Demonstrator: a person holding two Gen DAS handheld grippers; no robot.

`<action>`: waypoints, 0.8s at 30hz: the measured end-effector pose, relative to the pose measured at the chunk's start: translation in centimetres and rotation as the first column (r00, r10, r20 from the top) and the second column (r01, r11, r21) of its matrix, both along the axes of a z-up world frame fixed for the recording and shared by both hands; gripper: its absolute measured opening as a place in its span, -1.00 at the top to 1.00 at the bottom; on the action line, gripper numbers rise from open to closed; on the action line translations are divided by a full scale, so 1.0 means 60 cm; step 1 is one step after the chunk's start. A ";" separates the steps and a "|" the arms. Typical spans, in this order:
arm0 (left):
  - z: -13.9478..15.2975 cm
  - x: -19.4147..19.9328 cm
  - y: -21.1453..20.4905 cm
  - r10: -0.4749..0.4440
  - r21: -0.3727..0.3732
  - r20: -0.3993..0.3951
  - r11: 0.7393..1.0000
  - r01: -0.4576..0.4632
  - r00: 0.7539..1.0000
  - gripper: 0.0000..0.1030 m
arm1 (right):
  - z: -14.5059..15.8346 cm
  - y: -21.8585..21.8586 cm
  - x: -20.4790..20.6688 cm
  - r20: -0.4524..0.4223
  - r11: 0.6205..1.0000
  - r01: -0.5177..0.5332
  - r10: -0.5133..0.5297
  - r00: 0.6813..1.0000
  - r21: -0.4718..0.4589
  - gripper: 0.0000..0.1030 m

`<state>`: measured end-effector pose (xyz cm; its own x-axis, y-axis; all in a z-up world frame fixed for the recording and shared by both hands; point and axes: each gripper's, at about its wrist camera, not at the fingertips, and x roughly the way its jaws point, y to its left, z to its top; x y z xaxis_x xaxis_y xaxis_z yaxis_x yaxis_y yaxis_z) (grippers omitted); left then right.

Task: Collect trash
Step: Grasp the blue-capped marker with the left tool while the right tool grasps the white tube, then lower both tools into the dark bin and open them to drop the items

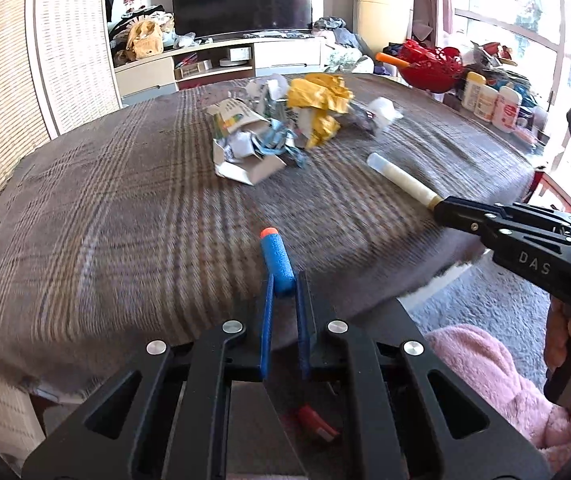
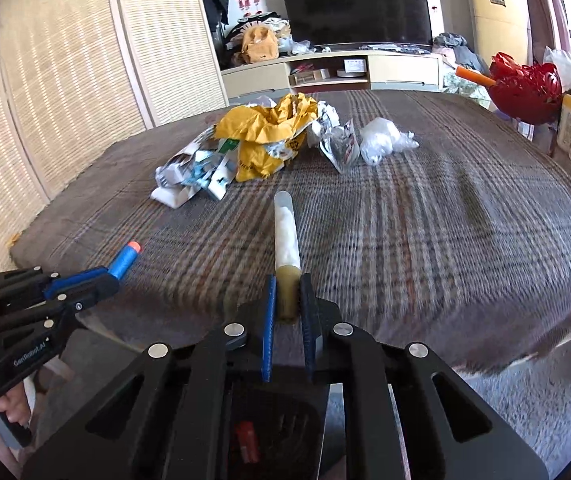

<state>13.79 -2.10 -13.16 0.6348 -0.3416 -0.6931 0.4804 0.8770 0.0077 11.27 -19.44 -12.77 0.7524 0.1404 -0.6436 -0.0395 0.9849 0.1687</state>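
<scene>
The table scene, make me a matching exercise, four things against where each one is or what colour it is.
Things:
1. foam dart
2. white tube
3. yellow wrapper
4. red basket

Places:
A. middle of the trash pile
B. far right edge of the table
C. held by the left gripper
D. held by the right gripper

Pairs: 1-C, 2-D, 3-A, 4-B

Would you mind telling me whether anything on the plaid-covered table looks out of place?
Yes: a heap of crumpled yellow wrapper and torn white paper cartons lies strewn across the middle of the plaid-covered table, untidy litter not yet collected.
</scene>
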 end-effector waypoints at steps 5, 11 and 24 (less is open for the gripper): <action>-0.007 -0.054 0.010 0.015 -0.031 -0.005 0.999 -0.016 1.000 0.82 | -0.008 0.013 -0.041 -0.019 0.999 -0.042 0.042 0.999 0.004 0.74; -0.028 -0.110 0.005 0.001 -0.042 -0.020 0.999 -0.002 1.000 0.82 | -0.034 0.022 -0.084 -0.051 0.998 -0.059 0.059 0.997 0.006 0.74; -0.151 -0.129 -0.018 0.015 -0.024 -0.195 1.000 -0.020 0.981 0.82 | -0.143 0.019 -0.100 -0.227 0.992 -0.075 0.096 0.969 0.100 0.74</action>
<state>6.05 -3.20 -22.23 0.4941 -0.3509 -0.7955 0.4554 0.8838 -0.1070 5.28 -18.30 -21.36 0.5679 0.2627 -0.7801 -0.0723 0.9599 0.2707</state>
